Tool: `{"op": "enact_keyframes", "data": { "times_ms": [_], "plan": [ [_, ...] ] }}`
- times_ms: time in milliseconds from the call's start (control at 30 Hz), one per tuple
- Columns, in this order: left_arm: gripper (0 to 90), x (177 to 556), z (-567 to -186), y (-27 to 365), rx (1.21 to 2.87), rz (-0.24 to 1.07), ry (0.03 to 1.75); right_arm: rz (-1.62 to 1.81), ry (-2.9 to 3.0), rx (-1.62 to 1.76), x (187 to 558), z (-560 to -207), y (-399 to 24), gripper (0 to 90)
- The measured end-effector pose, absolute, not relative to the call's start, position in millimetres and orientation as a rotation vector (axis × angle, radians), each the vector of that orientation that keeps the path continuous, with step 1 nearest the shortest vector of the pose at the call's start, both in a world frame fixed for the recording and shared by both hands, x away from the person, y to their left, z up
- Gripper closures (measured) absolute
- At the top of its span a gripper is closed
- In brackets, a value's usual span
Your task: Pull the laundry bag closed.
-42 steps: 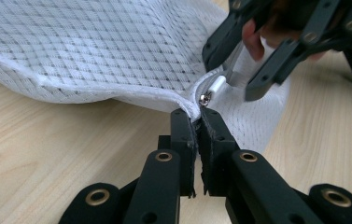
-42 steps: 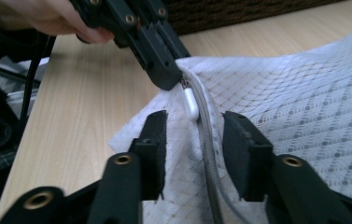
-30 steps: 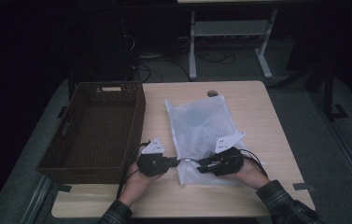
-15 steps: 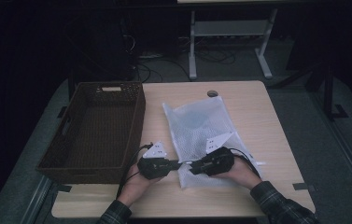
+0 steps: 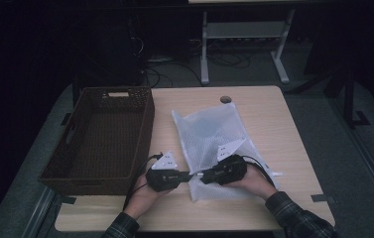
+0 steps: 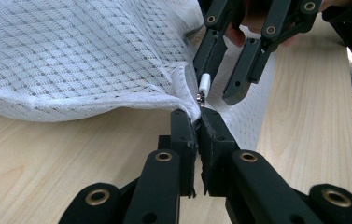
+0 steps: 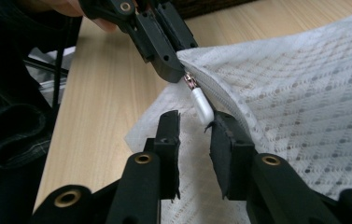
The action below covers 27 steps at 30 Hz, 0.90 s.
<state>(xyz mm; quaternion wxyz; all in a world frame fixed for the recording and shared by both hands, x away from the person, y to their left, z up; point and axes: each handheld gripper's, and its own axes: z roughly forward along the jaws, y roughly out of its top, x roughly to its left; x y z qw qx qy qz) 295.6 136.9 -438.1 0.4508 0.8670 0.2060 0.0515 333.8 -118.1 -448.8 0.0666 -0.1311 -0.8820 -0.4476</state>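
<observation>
Left gripper point(image 6: 197, 122) clamped on mesh bag point(image 6: 71, 56) corner; right gripper point(image 7: 194, 126) parted, white zipper pull point(image 7: 201, 108) between its jaws, ungripped.

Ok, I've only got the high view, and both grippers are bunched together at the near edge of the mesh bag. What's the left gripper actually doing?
Observer: The left gripper is shut on the corner hem of the mesh bag, right beside the end of the zipper.
Operator: And has the right one got hold of anything?
Observer: No. The right gripper is open, with a clear gap between its jaws.
Operator: What is it lined up on?
Observer: The white zipper pull. It sits at the tips of that gripper, between the jaws, and is not pinched.
</observation>
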Motion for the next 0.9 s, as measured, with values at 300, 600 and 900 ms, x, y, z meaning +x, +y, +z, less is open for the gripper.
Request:
{"op": "enact_keyframes", "data": {
  "times_ms": [300,600,900],
  "plan": [
    [85.3,294.5,-437.8,135.2,2.141,0.136,0.508,-1.342,-2.651,-0.341,333.0,-447.9,-104.7,77.0],
    [85.3,294.2,-437.6,134.7,2.135,0.133,0.510,-1.311,-2.662,-0.357,333.0,-451.1,-96.8,78.5],
    [85.4,293.1,-437.4,133.2,2.153,0.151,0.494,-1.283,-2.673,-0.386,334.6,-452.4,-94.9,84.0]
  ]
}}
